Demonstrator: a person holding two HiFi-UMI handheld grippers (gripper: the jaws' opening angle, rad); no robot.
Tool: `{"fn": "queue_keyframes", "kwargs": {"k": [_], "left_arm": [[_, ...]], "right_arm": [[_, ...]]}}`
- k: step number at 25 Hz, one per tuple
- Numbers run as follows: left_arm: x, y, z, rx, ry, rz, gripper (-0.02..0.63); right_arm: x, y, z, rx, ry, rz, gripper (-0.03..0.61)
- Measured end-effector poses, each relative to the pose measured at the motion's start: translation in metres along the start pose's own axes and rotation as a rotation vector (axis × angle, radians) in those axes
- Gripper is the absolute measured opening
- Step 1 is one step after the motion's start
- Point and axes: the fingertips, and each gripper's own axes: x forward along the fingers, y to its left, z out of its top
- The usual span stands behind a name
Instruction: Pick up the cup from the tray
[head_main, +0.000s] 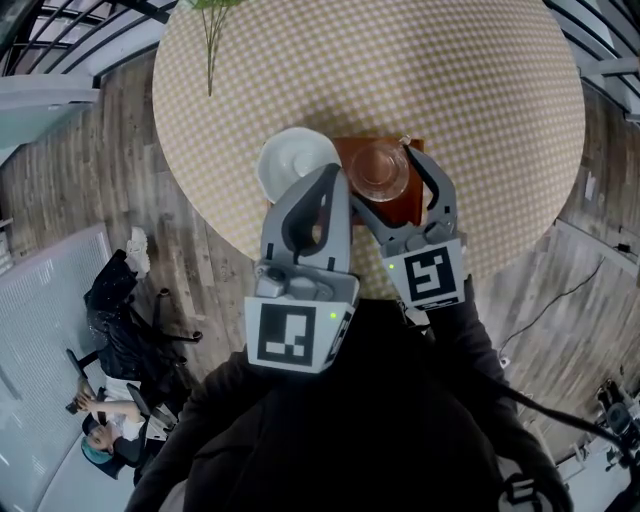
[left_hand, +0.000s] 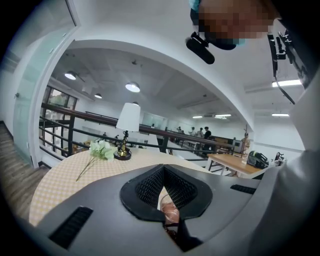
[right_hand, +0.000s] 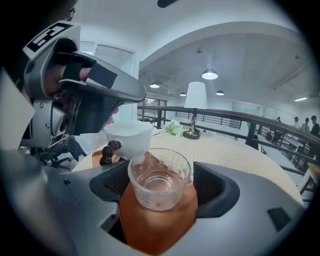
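Observation:
A clear glass cup (head_main: 380, 170) (right_hand: 160, 179) stands upright on a small brown tray (head_main: 350, 155) (right_hand: 150, 227) near the front edge of the round table. My right gripper (head_main: 385, 180) (right_hand: 160, 186) is open, with one jaw on each side of the cup and a thin gap between each pad and the glass. My left gripper (head_main: 332, 178) (left_hand: 165, 192) hovers just left of the cup over the tray's left edge. Its fingers are shut together with nothing held; through the slit between them only a sliver of the tray area shows.
A white bowl (head_main: 298, 160) (right_hand: 127, 135) sits just left of the tray, with a string of dark beads (right_hand: 107, 152) beside it. Farther back on the checkered tablecloth (head_main: 450, 90) lie a flower sprig (head_main: 212, 30) (left_hand: 100, 150) and a small lamp (right_hand: 195, 107).

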Motion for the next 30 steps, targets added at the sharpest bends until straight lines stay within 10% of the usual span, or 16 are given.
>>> {"fn": "queue_keyframes", "kwargs": {"k": [30], "left_arm": [[-0.002, -0.021, 0.015, 0.044, -0.033, -0.028, 0.006]], "right_arm": [[-0.024, -0.027, 0.013, 0.003, -0.048, -0.131, 0.345]]}}
